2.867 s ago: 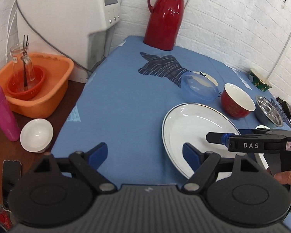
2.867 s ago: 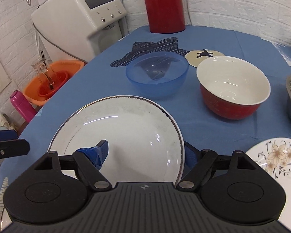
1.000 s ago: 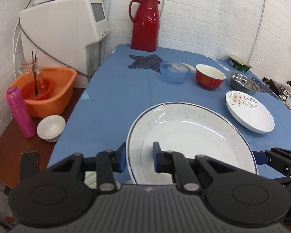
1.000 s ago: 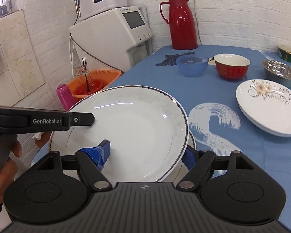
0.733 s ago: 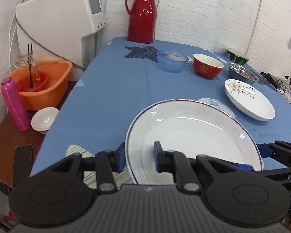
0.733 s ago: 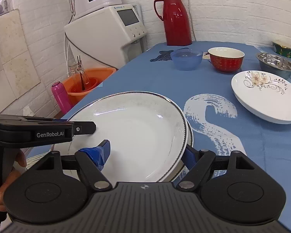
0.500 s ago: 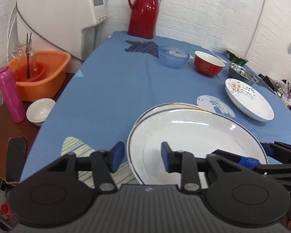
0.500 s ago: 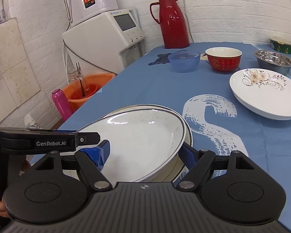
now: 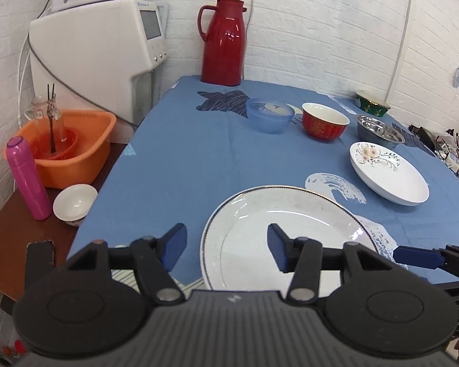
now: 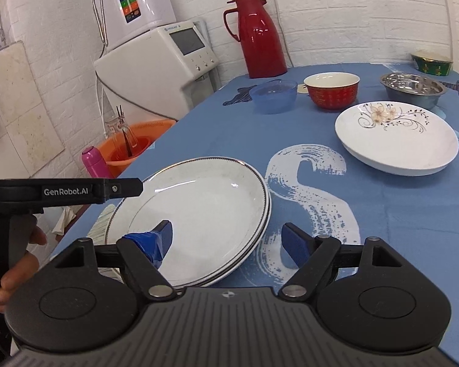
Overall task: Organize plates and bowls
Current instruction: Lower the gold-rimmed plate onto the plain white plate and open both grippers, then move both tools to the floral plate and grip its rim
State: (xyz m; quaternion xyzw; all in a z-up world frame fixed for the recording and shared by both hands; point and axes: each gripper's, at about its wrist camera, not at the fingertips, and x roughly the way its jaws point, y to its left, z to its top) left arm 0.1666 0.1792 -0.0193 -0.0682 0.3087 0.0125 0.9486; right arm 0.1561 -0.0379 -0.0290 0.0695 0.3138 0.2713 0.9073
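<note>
Plates (image 10: 199, 211) lie stacked at the near left edge of the table (image 9: 183, 165), a gold-rimmed one on top. My left gripper (image 9: 226, 246) stands apart, one finger outside the rim, one over the well, clamping nothing. My right gripper (image 10: 229, 238) is also apart across the stack's right rim. I judge the plates stiff, glazed, slippery and breakable, so I would hold by the rim. Further right lies the flower plate (image 10: 396, 136); at the far side stand the blue bowl (image 10: 274, 94), red bowl (image 10: 332, 90) and steel bowl (image 10: 413, 87).
</note>
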